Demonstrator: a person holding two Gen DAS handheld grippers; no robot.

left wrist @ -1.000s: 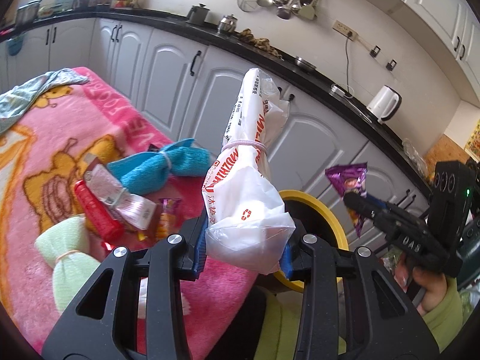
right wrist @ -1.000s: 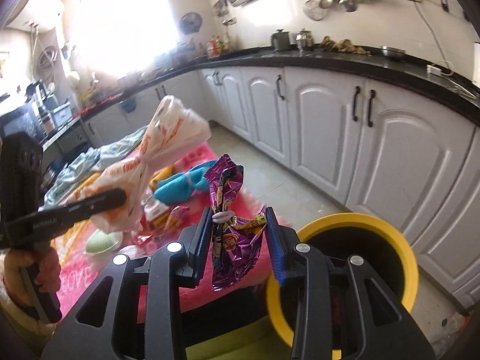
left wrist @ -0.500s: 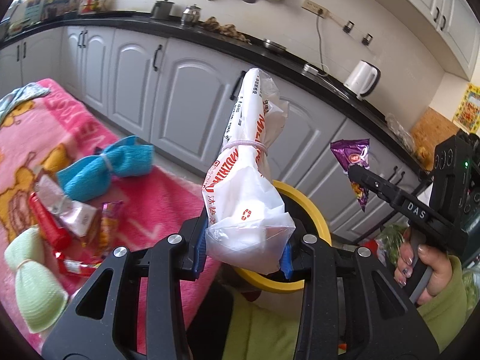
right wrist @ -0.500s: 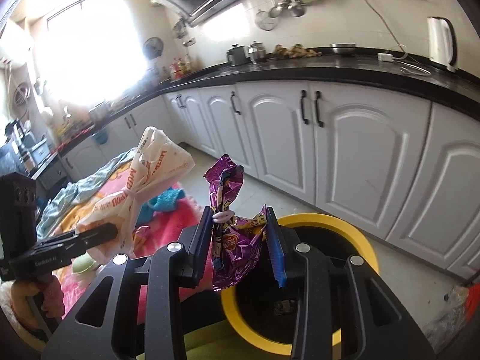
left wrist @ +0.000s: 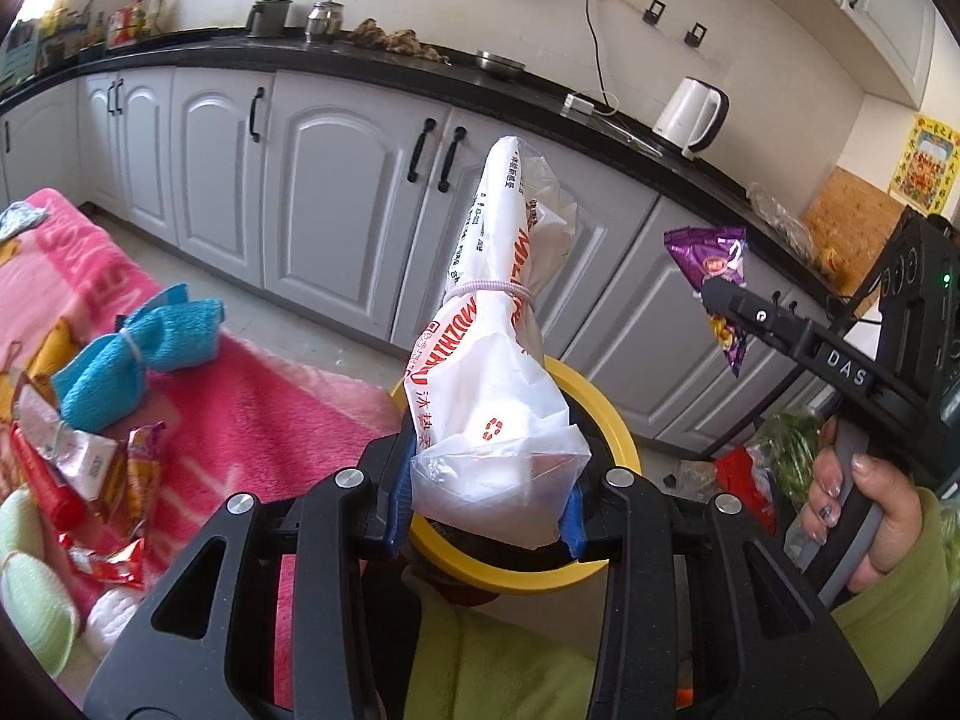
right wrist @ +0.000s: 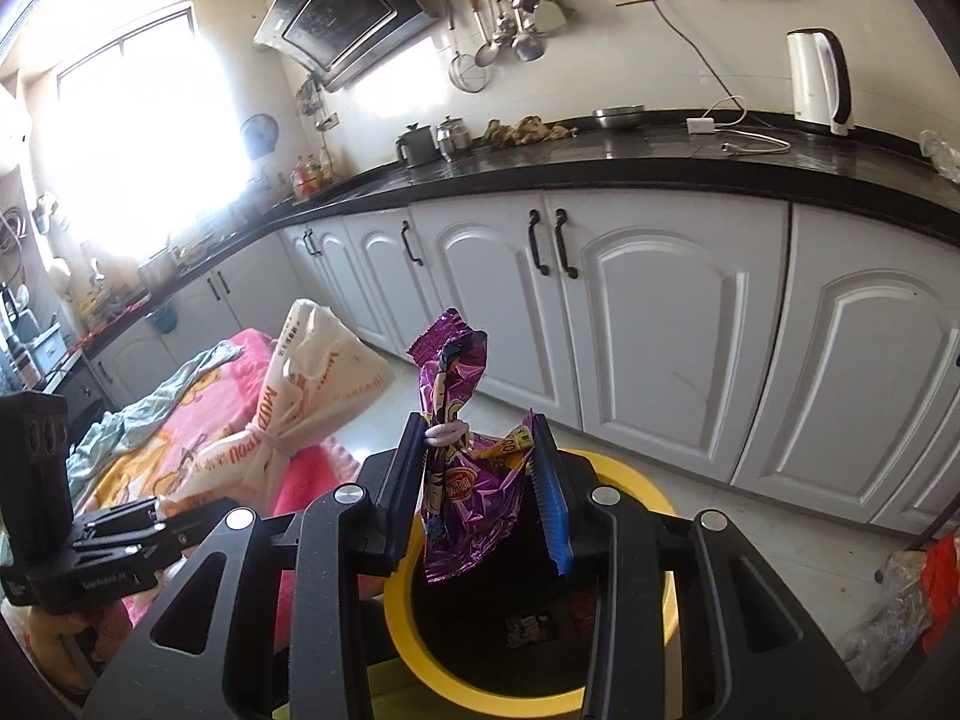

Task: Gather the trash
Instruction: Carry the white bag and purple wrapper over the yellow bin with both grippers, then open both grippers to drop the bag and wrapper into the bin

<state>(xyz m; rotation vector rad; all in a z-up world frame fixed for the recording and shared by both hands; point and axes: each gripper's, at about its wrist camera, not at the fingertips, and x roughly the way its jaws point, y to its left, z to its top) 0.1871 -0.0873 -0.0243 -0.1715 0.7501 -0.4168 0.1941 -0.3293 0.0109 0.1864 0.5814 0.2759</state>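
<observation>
White plastic fills the left gripper (left wrist: 489, 501): its jaws are clamped on the base of a tied bag (left wrist: 492, 360) that stands upright above the yellow bin (left wrist: 618, 444). The right gripper (right wrist: 480, 480) has its jaws pressed on a purple wrapper (right wrist: 465, 480), held over the bin's open mouth. Left of the bin, on a pink blanket (left wrist: 252, 414), lie more wrappers (left wrist: 90, 462) and a blue cloth (left wrist: 138, 342).

A white kettle (left wrist: 690, 113) sits on the black counter (right wrist: 660, 171). White cupboards (right wrist: 660, 324) are under it. Spoons (right wrist: 516, 18) hang on the wall.
</observation>
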